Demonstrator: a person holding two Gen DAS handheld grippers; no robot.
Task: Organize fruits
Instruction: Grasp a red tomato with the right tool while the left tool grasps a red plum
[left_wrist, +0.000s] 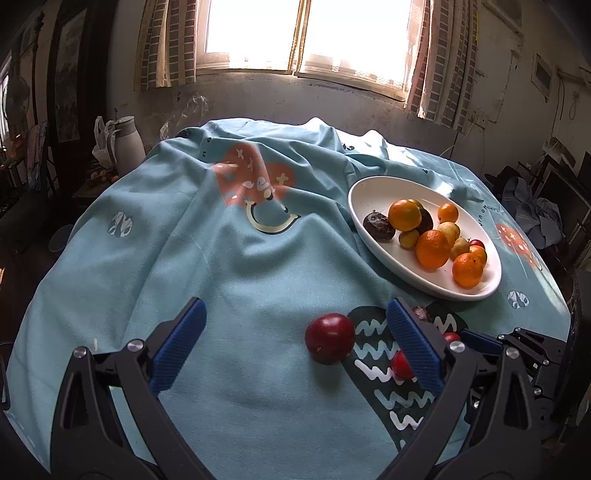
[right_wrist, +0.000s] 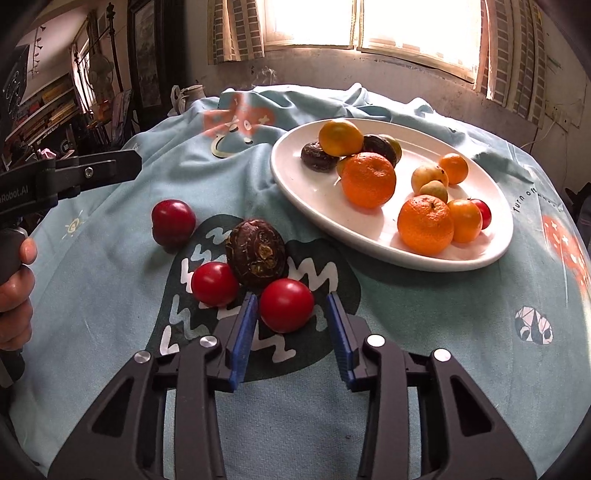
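A white oval plate (right_wrist: 491, 254) on the blue cloth holds several oranges, small yellow fruits and dark brown fruits; it also shows in the left wrist view (left_wrist: 364, 186). On the cloth lie a dark red plum (right_wrist: 173, 222), a brown wrinkled fruit (right_wrist: 256, 252) and two red fruits (right_wrist: 215, 283) (right_wrist: 286, 305). My right gripper (right_wrist: 291, 306) is open, its jaws on either side of the nearer red fruit. My left gripper (left_wrist: 295, 321) is open and empty, with the dark red plum (left_wrist: 330, 338) between its fingertips, nearer the right one.
A white jug (left_wrist: 127, 144) stands beyond the table's far left edge. The cloth (left_wrist: 207, 266) is wrinkled toward the back under a bright window. Clutter and shelves line the room's sides. The left gripper's body (right_wrist: 70, 177) reaches in from the left of the right wrist view.
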